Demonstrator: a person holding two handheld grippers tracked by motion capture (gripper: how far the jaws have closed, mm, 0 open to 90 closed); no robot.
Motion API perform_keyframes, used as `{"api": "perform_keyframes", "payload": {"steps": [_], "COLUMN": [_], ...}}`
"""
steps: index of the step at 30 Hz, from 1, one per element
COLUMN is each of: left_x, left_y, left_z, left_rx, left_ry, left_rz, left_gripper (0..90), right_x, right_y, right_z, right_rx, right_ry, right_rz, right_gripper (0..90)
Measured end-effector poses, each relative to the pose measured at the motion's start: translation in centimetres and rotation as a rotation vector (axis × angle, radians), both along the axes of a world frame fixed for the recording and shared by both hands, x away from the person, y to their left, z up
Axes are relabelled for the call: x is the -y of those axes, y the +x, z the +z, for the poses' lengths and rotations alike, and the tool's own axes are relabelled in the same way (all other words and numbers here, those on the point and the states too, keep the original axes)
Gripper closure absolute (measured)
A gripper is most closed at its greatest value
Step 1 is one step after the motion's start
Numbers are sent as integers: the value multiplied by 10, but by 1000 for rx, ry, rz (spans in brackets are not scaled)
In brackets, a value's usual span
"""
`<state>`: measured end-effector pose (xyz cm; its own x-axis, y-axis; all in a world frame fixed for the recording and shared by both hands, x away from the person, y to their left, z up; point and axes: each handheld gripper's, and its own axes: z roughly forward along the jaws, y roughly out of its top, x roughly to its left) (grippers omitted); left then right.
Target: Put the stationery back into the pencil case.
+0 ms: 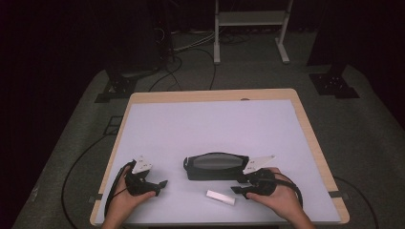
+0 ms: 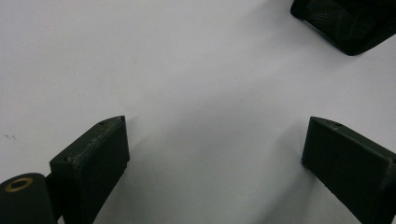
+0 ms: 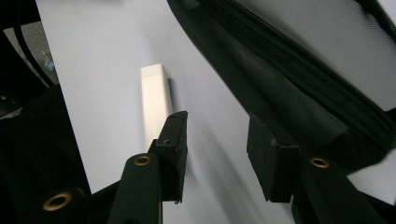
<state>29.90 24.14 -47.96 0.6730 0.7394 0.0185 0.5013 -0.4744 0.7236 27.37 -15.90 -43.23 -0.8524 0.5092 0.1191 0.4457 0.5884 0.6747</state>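
In the high view, a black case [image 1: 216, 166] is lying on the white table [image 1: 210, 124], near the front edge and a little right of the middle. A small white block [image 1: 220, 197] is lying just in front of the case, apart from it. The left tool [image 1: 160, 185] is being held near the front left of the table, well apart from the case. The right tool [image 1: 237, 185] is being held just beside the right end of the case, close to the white block.

In the left gripper view, the left tool [image 2: 215, 140] is being held wide open over bare table, with nothing between its jaws. Just a dark corner of the case [image 2: 348, 23] is being shown at the top right, cut off by the edge.

In the right gripper view, the right tool [image 3: 217, 140] is being held partly open, with a narrow gap and nothing gripped. The mesh side of the case [image 3: 280, 93] is being shown up close beside one jaw, and the white block [image 3: 155, 100] is lying beside the other jaw. Whether the jaws are touching either thing cannot be told.

No writing or label can be read on the case or the block.
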Motion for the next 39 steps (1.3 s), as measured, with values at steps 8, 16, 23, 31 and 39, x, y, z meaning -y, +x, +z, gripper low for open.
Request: {"api": "perform_keyframes", "payload": {"steps": [8, 16, 23, 31, 39], "left_x": [0, 0, 0, 0, 0], "left_y": [0, 0, 0, 0, 0], "left_z": [0, 0, 0, 0, 0], "left_rx": [0, 0, 0, 0, 0], "left_ry": [0, 0, 0, 0, 0], "left_rz": [0, 0, 0, 0, 0], "left_gripper": [64, 65, 65, 65, 64], "right_x": [-13, -27, -40, -53, -66], "right_y": [1, 1, 1, 1, 2], "right_z": [1, 1, 1, -2, -8], "right_rx": [-14, -26, -31, -34, -32], "right_ry": [-17, -51, -69, -84, -115], "right_rz": [36, 72, 97, 121, 148], "right_gripper": [595, 603, 607, 610, 610]}}
